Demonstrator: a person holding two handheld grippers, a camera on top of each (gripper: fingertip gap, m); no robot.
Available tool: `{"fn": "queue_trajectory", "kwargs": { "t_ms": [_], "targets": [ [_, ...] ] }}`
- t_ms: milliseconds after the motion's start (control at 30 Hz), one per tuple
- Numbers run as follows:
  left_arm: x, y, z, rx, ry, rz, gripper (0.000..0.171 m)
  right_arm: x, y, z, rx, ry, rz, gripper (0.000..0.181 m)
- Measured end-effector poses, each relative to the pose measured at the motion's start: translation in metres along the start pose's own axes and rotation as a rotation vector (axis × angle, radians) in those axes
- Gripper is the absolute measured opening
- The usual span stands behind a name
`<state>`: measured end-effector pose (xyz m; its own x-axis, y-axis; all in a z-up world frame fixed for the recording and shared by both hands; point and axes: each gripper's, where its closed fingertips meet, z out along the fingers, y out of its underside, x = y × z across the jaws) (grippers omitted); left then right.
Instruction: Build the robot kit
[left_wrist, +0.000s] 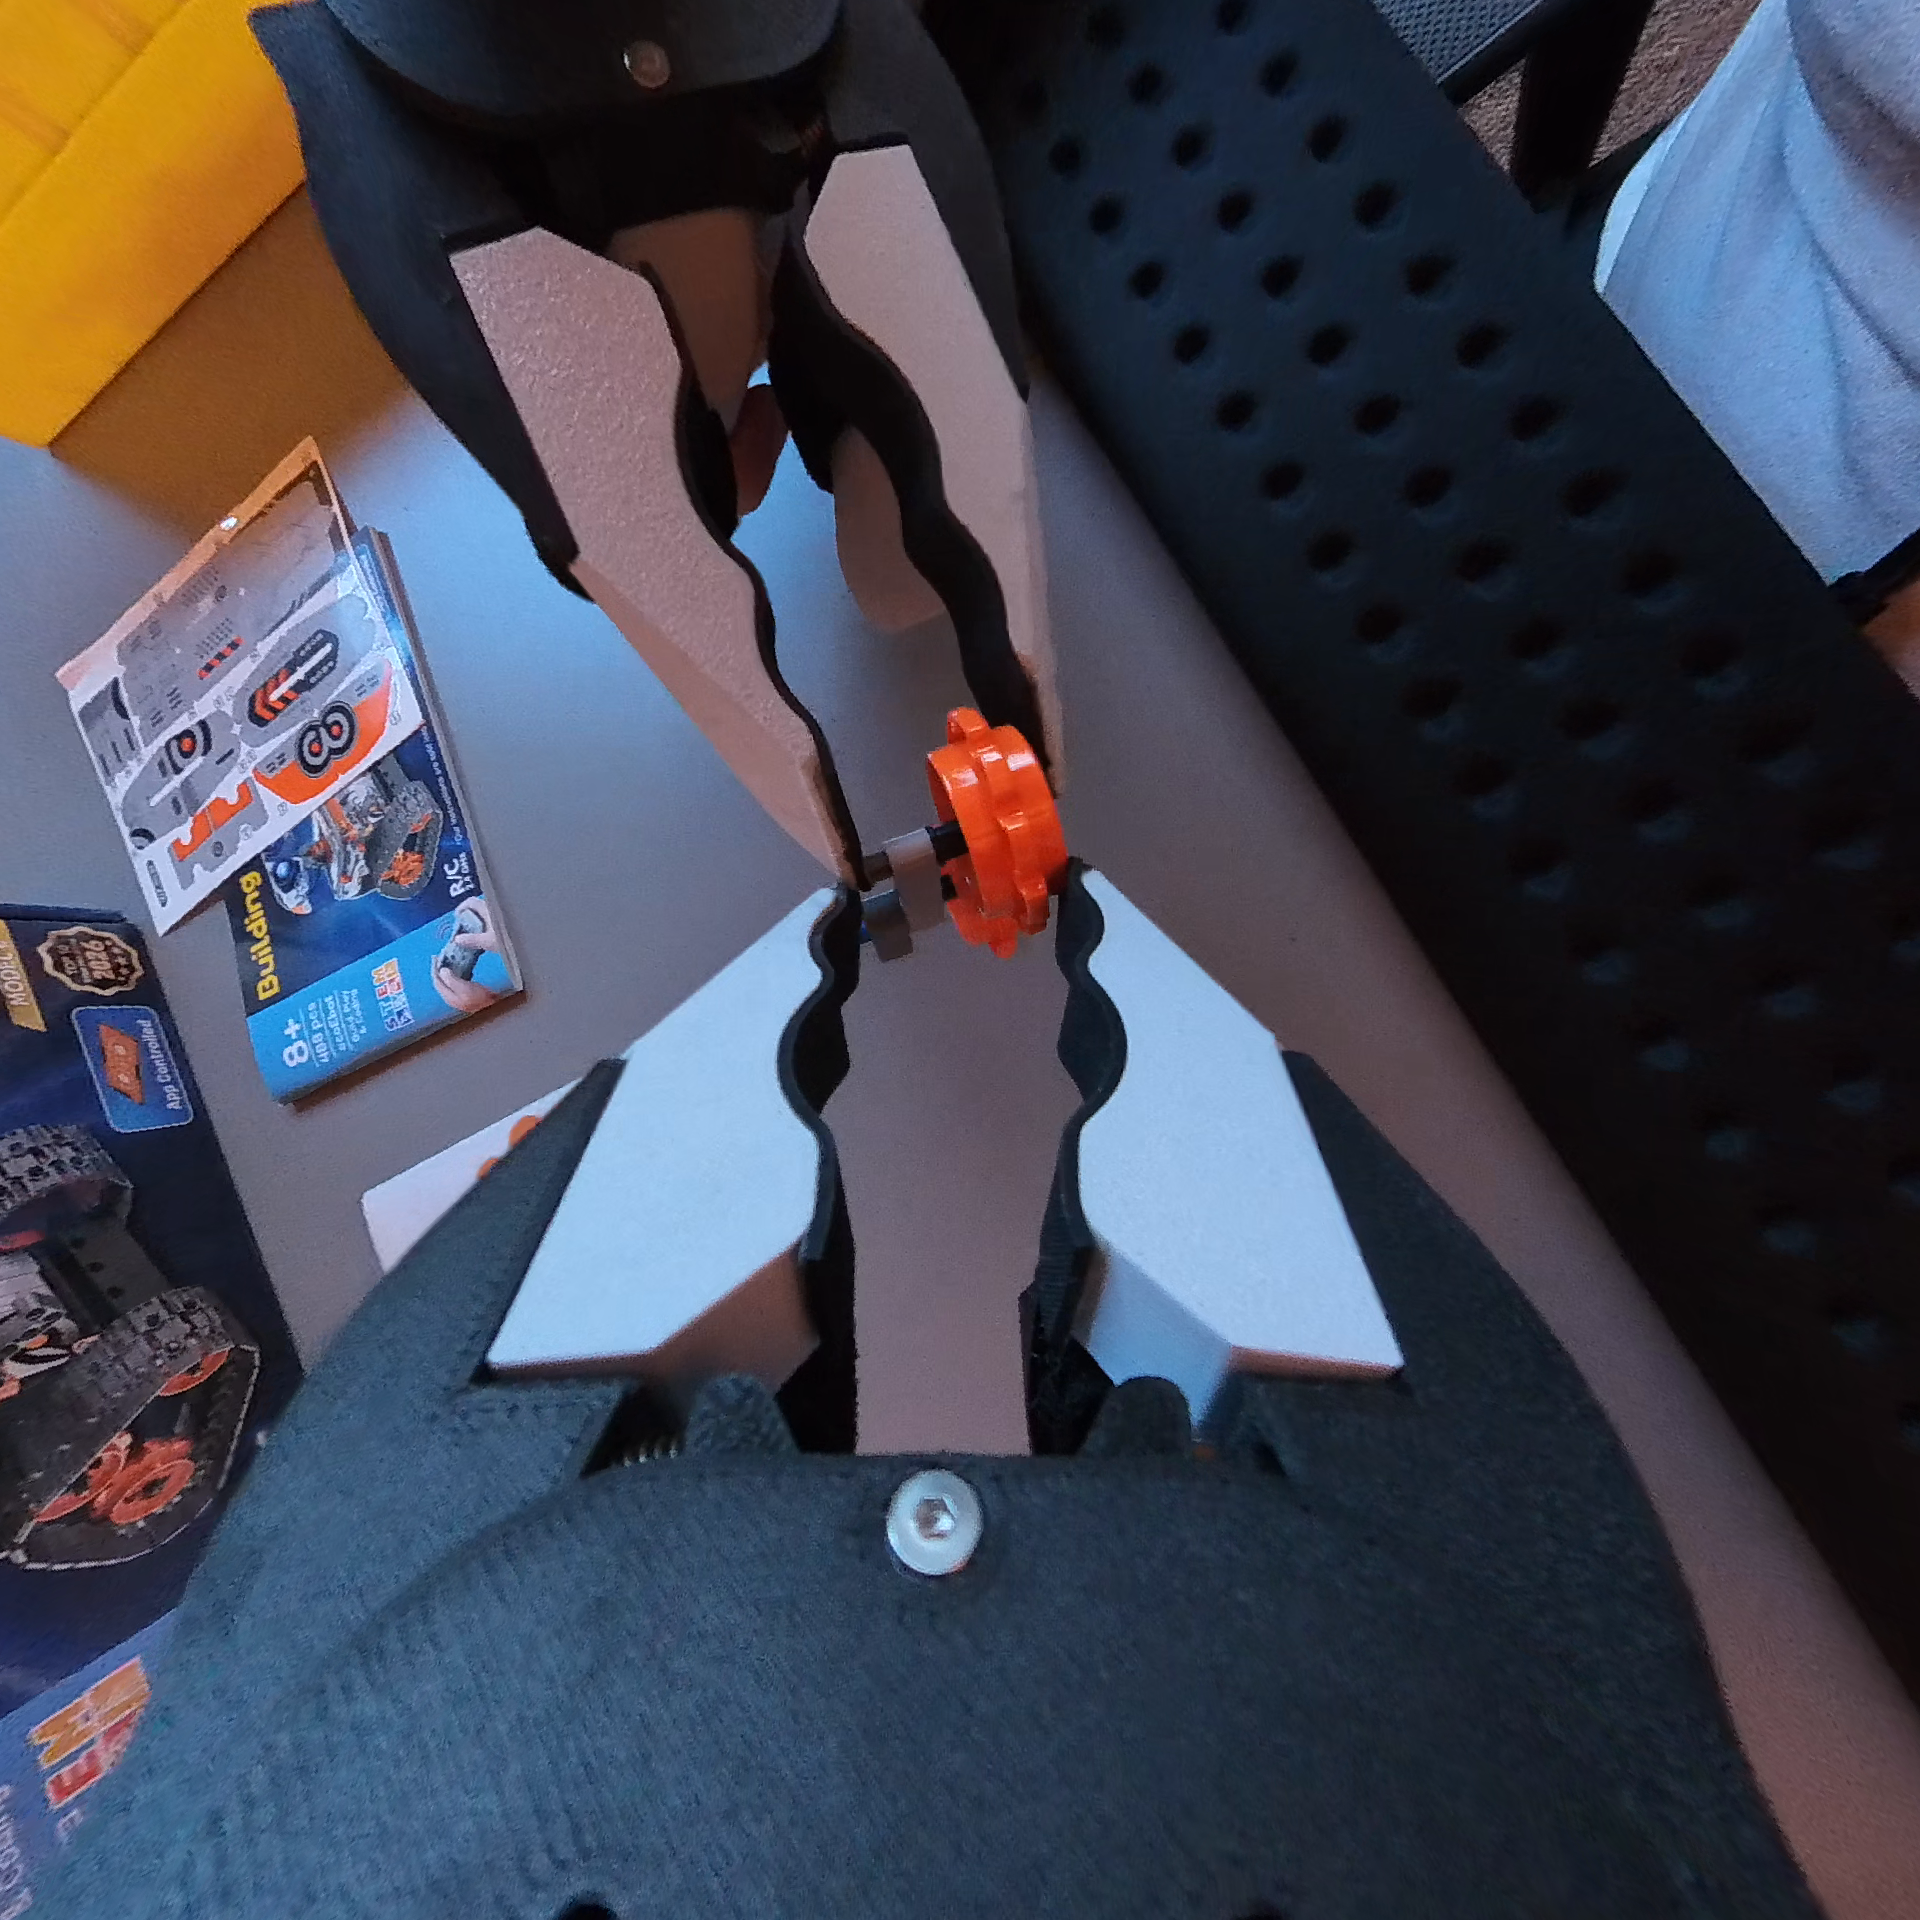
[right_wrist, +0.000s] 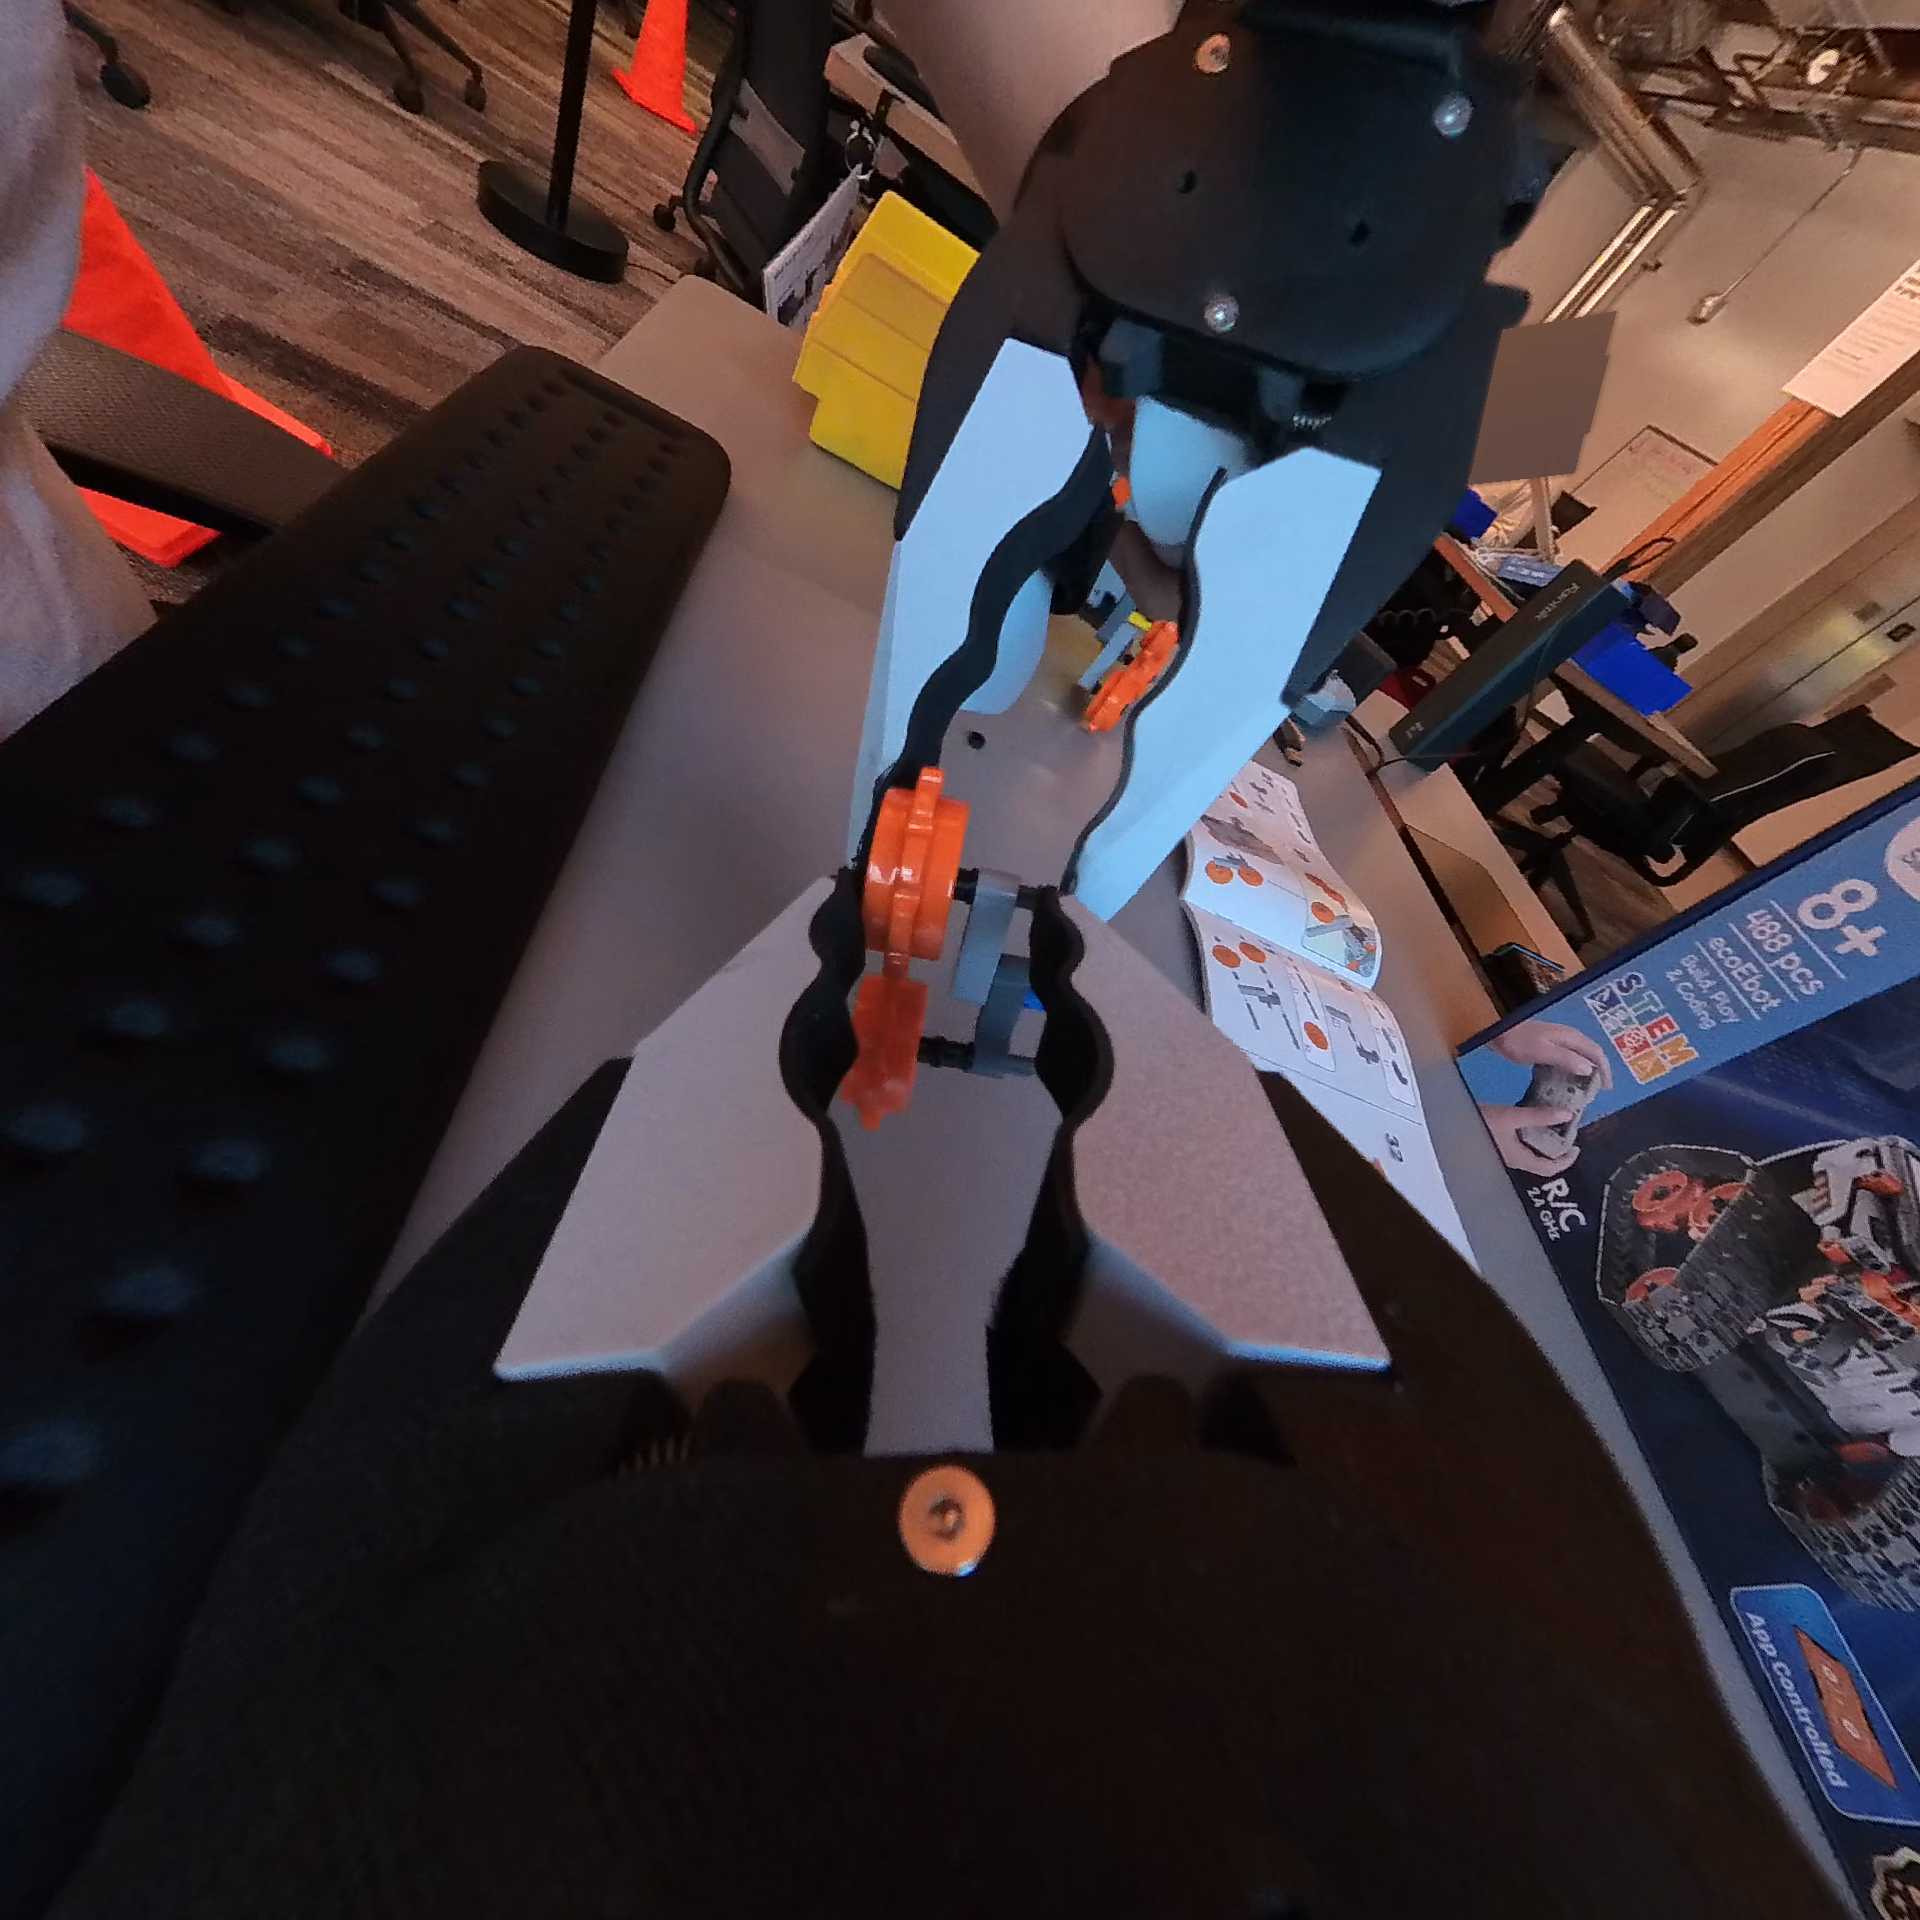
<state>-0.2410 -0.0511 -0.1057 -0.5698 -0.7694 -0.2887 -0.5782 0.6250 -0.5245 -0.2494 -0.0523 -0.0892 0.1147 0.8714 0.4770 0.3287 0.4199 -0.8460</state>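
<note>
A small brick assembly (right_wrist: 982, 961) of two orange toothed wheels (right_wrist: 912, 873) on black pins and grey beams hangs above the grey table (left_wrist: 623, 675). My right gripper (right_wrist: 945, 904) is shut on it, one finger on the wheels and the other on the grey beams. My left gripper (left_wrist: 961, 888) faces it tip to tip and pinches the same assembly (left_wrist: 914, 883) at its end, between an orange wheel (left_wrist: 992, 831) and the grey beam. The right gripper (left_wrist: 945, 816) comes in from the top of the left wrist view. The left gripper (right_wrist: 971, 857) comes in from the top of the right wrist view.
A black perforated chair back (left_wrist: 1455, 520) runs along the table edge. On the table lie a toy box (right_wrist: 1766, 1247), an open manual (right_wrist: 1299, 966), a booklet (left_wrist: 364, 883), a sticker sheet (left_wrist: 229, 707), a yellow bin (right_wrist: 883, 332) and another orange wheel part (right_wrist: 1127, 675). A sleeve (left_wrist: 1787, 312) is nearby. Left and right tips are no more than a few centimetres apart.
</note>
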Motion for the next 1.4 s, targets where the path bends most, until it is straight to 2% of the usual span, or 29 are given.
{"fn": "queue_trajectory", "kwargs": {
  "t_ms": [67, 167, 267, 367, 433, 533, 633, 700, 1067, 1167, 1233, 1400],
  "targets": [
    [-0.001, 0.001, 0.0, -0.007, -0.008, -0.003, 0.037, 0.001, 0.001, 0.0, -0.002, 0.008, 0.0, 0.032],
    [-0.005, -0.002, -0.004, 0.038, 0.017, -0.09, 0.039, 0.007, -0.003, -0.001, 0.069, -0.017, 0.12, 0.032],
    [-0.011, -0.002, -0.004, 0.032, -0.01, -0.106, 0.039, 0.013, -0.001, -0.003, 0.108, -0.045, 0.201, 0.033],
    [-0.02, -0.004, -0.006, 0.051, -0.08, -0.114, 0.037, 0.02, -0.001, -0.008, 0.136, -0.009, 0.218, 0.033],
    [-0.027, -0.007, -0.011, 0.082, -0.148, -0.109, 0.03, 0.029, -0.003, -0.012, 0.153, 0.035, 0.227, 0.033],
    [-0.034, -0.011, -0.015, 0.112, -0.235, -0.117, 0.032, 0.033, -0.007, -0.016, 0.181, 0.051, 0.235, 0.033],
    [-0.033, -0.016, -0.016, 0.156, -0.244, -0.166, 0.04, 0.03, -0.009, -0.015, 0.178, 0.042, 0.199, 0.033],
    [-0.032, -0.02, -0.016, 0.183, -0.236, -0.183, 0.037, 0.029, -0.008, -0.014, 0.168, 0.047, 0.188, 0.033],
    [-0.038, -0.016, -0.019, 0.157, -0.327, -0.149, 0.034, 0.037, -0.007, -0.014, 0.154, 0.086, 0.229, 0.032],
    [-0.039, -0.018, -0.021, 0.158, -0.369, -0.109, 0.014, 0.042, -0.006, -0.016, 0.156, 0.106, 0.253, 0.034],
    [-0.038, -0.019, -0.02, 0.144, -0.379, -0.082, 0.014, 0.041, -0.006, -0.017, 0.154, 0.094, 0.254, 0.034],
    [-0.041, -0.017, -0.019, 0.14, -0.379, -0.128, 0.014, 0.043, -0.003, -0.017, 0.14, 0.116, 0.229, 0.034]
  ]
}}
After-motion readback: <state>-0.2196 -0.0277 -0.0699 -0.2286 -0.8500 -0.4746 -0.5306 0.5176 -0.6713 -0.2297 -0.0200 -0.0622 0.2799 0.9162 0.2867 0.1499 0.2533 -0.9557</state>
